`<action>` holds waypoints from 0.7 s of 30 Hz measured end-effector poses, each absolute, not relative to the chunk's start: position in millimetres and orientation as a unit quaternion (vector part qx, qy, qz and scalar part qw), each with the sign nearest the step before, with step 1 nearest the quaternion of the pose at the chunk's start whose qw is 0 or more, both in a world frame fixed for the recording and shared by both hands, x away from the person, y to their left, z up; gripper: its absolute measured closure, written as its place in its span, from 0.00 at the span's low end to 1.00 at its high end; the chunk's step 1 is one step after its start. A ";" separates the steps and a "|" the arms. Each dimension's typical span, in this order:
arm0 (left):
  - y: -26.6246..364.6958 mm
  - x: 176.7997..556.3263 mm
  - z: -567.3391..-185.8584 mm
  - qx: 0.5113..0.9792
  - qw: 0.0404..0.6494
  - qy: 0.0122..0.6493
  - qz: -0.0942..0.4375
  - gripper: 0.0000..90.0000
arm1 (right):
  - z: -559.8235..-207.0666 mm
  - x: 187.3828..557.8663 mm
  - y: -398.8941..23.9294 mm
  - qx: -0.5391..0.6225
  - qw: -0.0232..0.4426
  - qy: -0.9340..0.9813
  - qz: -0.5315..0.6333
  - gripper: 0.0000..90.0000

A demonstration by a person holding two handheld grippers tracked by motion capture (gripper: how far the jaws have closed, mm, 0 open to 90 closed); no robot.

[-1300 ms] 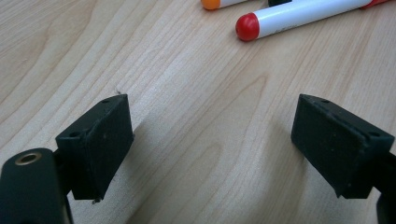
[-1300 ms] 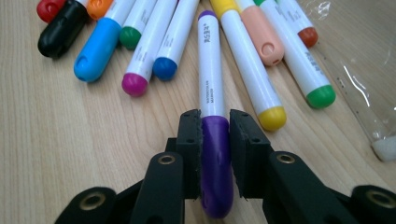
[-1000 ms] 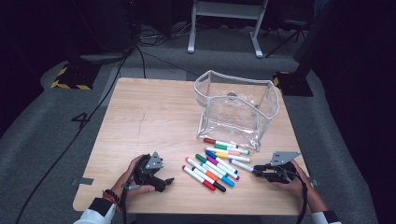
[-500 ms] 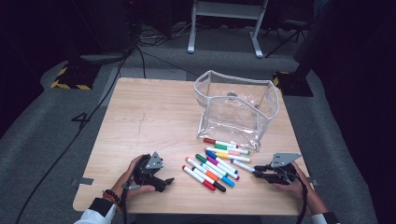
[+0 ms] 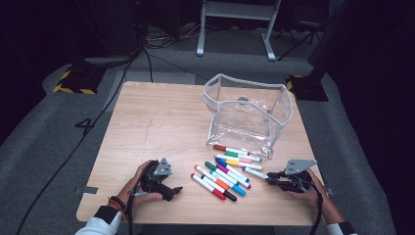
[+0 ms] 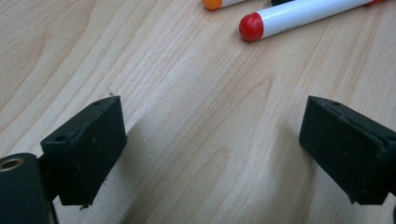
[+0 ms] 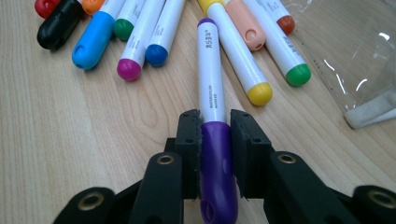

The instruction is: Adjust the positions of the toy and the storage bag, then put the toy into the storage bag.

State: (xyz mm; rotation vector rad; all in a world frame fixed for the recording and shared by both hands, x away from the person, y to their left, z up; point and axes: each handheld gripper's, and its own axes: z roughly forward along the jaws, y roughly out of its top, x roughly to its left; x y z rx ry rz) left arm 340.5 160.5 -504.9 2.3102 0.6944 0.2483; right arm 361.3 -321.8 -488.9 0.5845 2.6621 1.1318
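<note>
My right gripper point(image 7: 214, 133) had its jaws clamped on the purple marker point(image 7: 211, 93), pads pressed against the purple cap end, white barrel running away from me toward the rest of the pens. In the high view that right gripper point(image 5: 270, 178) sat low at the table's near right corner, my hand behind it, the marker point(image 5: 255, 172) lying flat on the wooden table point(image 5: 161, 117) at the right edge of the pile.

My left gripper point(image 5: 177, 189) rested at the near left, pointing toward the markers. Its jaws had just been opening; in the left gripper view they stood wide apart with bare wood between them and nothing gripped. Just beyond them lay a red-capped marker point(image 6: 299, 14) and, beside it, the tip of an orange-capped one point(image 6: 219, 3).

The pile fanned out between my two hands: a black-capped marker point(image 7: 58, 25), a blue one point(image 7: 95, 39), a magenta-tipped one point(image 7: 135, 51), a yellow-tipped one point(image 7: 243, 65), a peach-capped one point(image 7: 240, 23) and a green-tipped one point(image 7: 285, 56), mostly side by side and touching.

Behind the pile stood the clear plastic pouch point(image 5: 247, 115), upright, its top open, white trim round the rim, its front edge just beside the farthest markers. In the right gripper view a corner of the pouch point(image 7: 369, 112) showed at the right.
</note>
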 end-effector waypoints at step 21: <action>160.7 341.2 -504.8 0.892 0.349 0.271 0.097 0.08 | -458.3 357.4 -321.3 0.180 0.132 0.891 0.396 0.83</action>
